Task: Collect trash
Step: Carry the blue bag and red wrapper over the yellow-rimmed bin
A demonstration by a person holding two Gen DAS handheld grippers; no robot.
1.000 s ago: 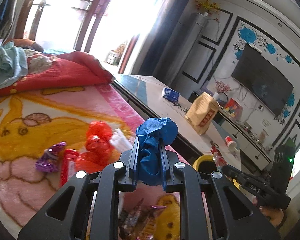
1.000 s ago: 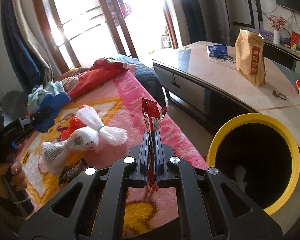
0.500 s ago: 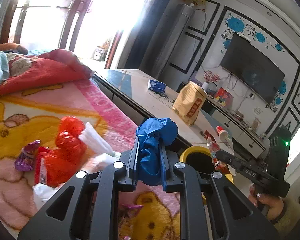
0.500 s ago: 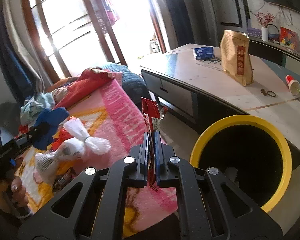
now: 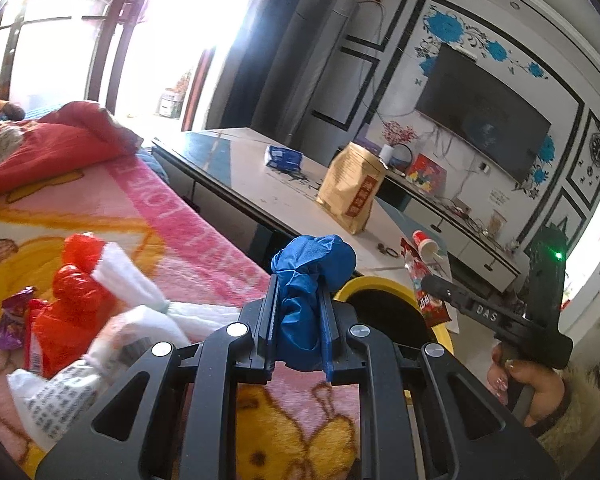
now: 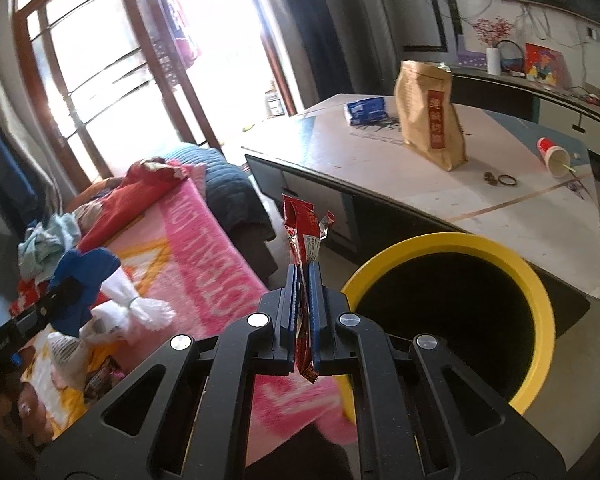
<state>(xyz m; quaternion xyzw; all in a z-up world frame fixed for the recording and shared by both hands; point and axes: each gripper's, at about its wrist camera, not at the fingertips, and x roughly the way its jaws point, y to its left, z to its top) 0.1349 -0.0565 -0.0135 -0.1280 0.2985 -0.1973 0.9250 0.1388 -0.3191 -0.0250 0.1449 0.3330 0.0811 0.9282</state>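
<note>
My left gripper is shut on a crumpled blue bag that bulges above its fingers. My right gripper is shut on a thin red snack wrapper, held upright just left of the yellow-rimmed black bin. In the left wrist view the bin shows beyond the blue bag, with the right gripper and its red wrapper over its far side. On the pink blanket lie a red bag, a tied white bag and a purple wrapper.
A low table behind the bin carries a brown paper pouch, a blue packet and a tipped red paper cup. Red bedding and clothes pile at the blanket's far end. A hand grips the right tool.
Both grippers have swung across the blanket toward the bin, which now sits larger and nearer in both views. Each keeps its grip on its piece of trash.
</note>
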